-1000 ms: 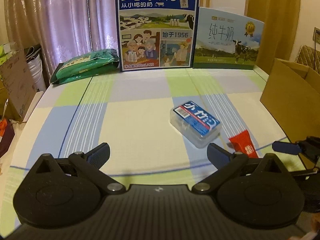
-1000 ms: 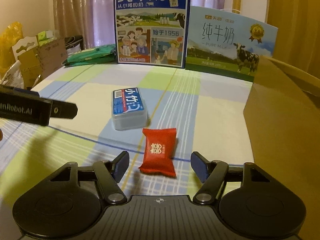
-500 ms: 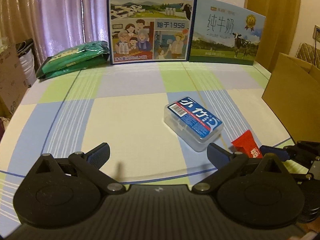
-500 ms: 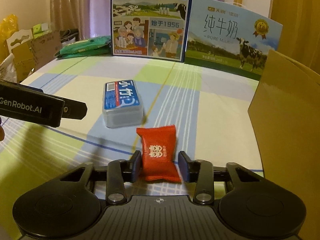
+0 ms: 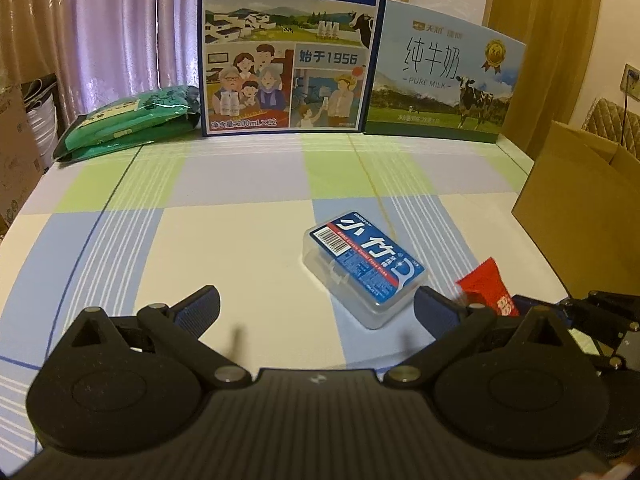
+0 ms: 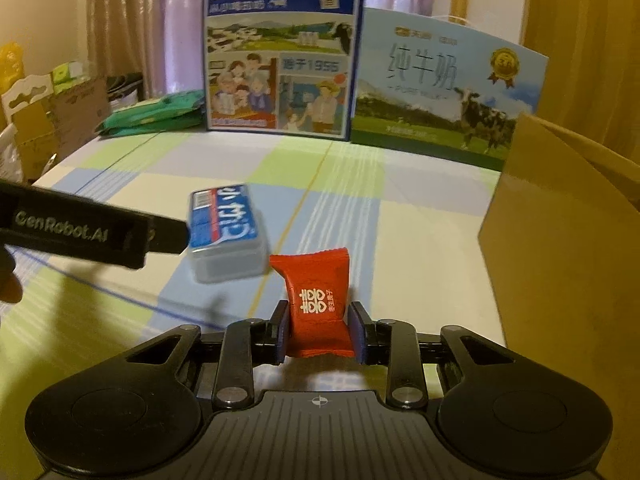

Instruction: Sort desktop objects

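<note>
Right gripper (image 6: 320,330): I had its jaws clenched on the red candy packet (image 6: 316,304), one pad pressing each side of the packet's lower half
Red candy packet: it stood upright between my right fingers, its top edge tilted a little to the left, white characters printed on its face; in the left wrist view I saw only its upper part (image 5: 486,286), at the right behind the left gripper's right finger
Left gripper (image 5: 316,306): I held its jaws released and wide apart, with nothing between them, low over the tablecloth (image 5: 240,248)
Floss pick box (image 5: 362,266): a clear plastic case with a blue label, it lay flat on the checked cloth just beyond my left gripper's right finger and just left of the candy packet; in the right wrist view (image 6: 226,234) the left gripper's finger covered its left edge
Cardboard box (image 6: 560,240): it stood at the right edge of the table, near the candy packet, its flaps open at the top
Far side: a tall blue milk carton (image 5: 286,46) stood upright against the curtain, with a lower pale-blue milk carton (image 5: 444,76) just to its right
Far left: green packets (image 5: 128,122) lay stacked just beside the tall carton
</note>
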Demonstrator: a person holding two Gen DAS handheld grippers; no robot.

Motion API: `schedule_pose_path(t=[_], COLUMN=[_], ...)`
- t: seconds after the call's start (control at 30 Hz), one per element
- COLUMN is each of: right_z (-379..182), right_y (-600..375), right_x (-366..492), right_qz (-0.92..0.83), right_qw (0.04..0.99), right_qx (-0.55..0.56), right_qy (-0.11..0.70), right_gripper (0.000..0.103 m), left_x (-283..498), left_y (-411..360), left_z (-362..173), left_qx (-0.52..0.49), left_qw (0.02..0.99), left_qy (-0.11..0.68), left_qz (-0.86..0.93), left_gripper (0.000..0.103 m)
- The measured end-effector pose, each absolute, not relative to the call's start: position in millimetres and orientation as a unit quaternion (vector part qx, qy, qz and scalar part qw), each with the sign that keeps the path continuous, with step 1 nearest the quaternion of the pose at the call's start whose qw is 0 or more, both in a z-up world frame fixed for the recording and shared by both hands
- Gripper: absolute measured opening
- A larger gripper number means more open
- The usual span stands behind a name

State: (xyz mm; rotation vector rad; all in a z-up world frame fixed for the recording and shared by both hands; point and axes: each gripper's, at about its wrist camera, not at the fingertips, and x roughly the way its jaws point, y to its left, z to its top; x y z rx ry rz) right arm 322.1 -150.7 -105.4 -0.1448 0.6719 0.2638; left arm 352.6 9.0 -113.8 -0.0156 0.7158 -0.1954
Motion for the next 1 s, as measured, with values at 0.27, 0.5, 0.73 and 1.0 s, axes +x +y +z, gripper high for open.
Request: schedule_pose_path(t=[0.27, 0.5, 0.73, 1.0], right_z=[-102.0, -106.4, -112.8, -112.9], right_y=[-158.7, -164.9, -171.6, -171.6], right_x=[338.9, 351.5, 355.0, 353.8], right_qz=[0.115, 0.100, 0.090, 0.091], right_qw=[0.937, 0.938, 0.937, 0.937], right_qx=[-0.060, -0.055, -0.059, -0.060], right_qy=[0.325, 0.326, 0.332, 0.331], right_gripper=[0.028, 0.028, 0.028, 0.028], left_x=[370.3, 383.3, 394.3, 403.3], left_y=[-8.7, -19.0, -30.1, -38.9], left_z=[-113.8, -124.2, -132.9, -140.6], left_qx=[-0.006, -0.007, -0.008, 0.021], left_qw=[0.929, 0.925, 0.920, 0.914], left_qy=[0.354, 0.365, 0.377, 0.392], left_qz=[-0.108, -0.105, -0.104, -0.100], left_gripper=[0.102, 0.102, 0.101, 0.084])
